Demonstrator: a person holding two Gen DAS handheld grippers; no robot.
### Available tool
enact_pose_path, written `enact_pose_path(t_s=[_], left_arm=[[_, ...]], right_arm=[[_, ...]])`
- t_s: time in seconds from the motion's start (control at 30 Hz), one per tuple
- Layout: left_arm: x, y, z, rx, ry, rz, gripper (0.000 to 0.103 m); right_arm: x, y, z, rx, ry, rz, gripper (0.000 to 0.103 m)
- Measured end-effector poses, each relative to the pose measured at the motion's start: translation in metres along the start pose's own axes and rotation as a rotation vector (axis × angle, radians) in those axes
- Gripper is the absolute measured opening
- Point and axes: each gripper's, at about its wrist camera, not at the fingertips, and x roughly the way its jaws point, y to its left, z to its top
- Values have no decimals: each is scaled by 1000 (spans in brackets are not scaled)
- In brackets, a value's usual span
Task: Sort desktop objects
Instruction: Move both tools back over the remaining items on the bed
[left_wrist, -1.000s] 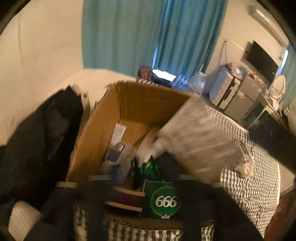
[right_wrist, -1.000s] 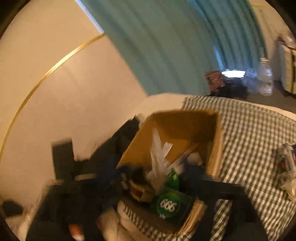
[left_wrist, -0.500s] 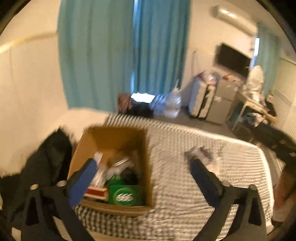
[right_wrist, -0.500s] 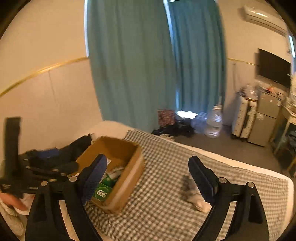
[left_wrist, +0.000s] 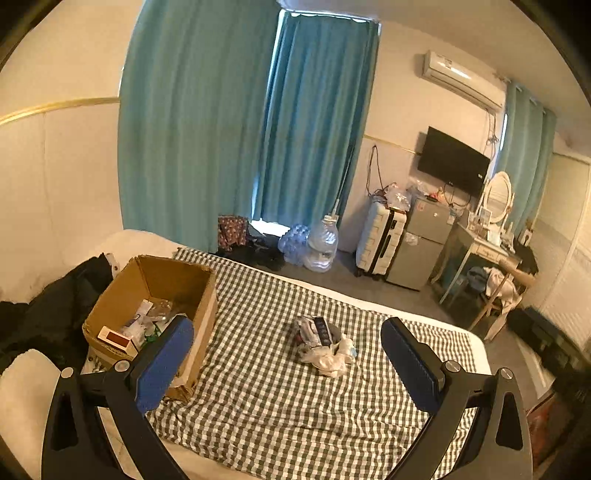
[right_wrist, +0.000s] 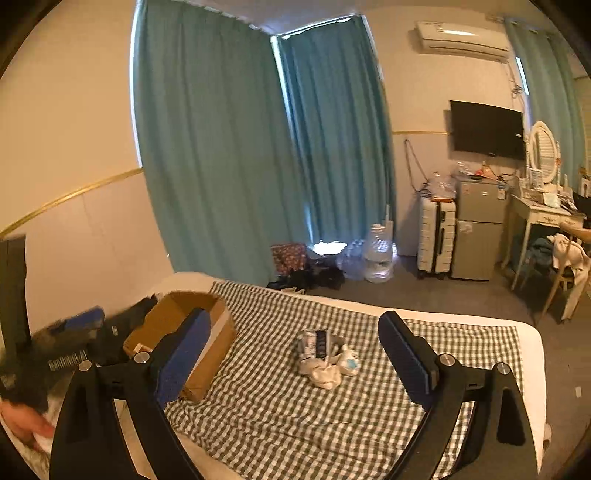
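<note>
Cardboard box (left_wrist: 155, 306) stands on the checked bed (left_wrist: 280, 413); only the left view looks into it and shows its clutter. The pile (left_wrist: 325, 347) lies apart, mid-bed. Left gripper (left_wrist: 288, 354) and right gripper (right_wrist: 295, 354) are both spread and empty. The right view alone shows a hand (right_wrist: 22, 421) at the left edge.

1 cardboard box (left_wrist: 155, 291), 2 curtains (left_wrist: 199, 122).

Teal pleated fabric curtains (left_wrist: 199, 147); green-and-white checked cloth bedspread (left_wrist: 273, 387); brown open cardboard box (left_wrist: 166, 280); white ribbed hard-shell suitcase (left_wrist: 380, 240); grey metal mini fridge (left_wrist: 421, 247); blue flat gripper pads (left_wrist: 164, 363); black crumpled garment (left_wrist: 55, 314).
</note>
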Motion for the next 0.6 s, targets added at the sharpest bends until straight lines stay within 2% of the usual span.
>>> enact_pose_path(t_s=[0.17, 0.3, 0.43, 0.6], left_arm=[[16, -18, 3, 41, 12, 5, 103], [40, -22, -9, 77, 27, -4, 103], [92, -17, -29, 100, 81, -4, 103], [177, -18, -60, 88, 167, -24, 103]], right_arm=[[-2, -22, -2, 40, -42, -14, 93], [39, -38, -21, 100, -18, -53, 93], [94, -66, -52, 170, 34, -104, 93], [154, -93, -96, 207, 25, -179, 93]])
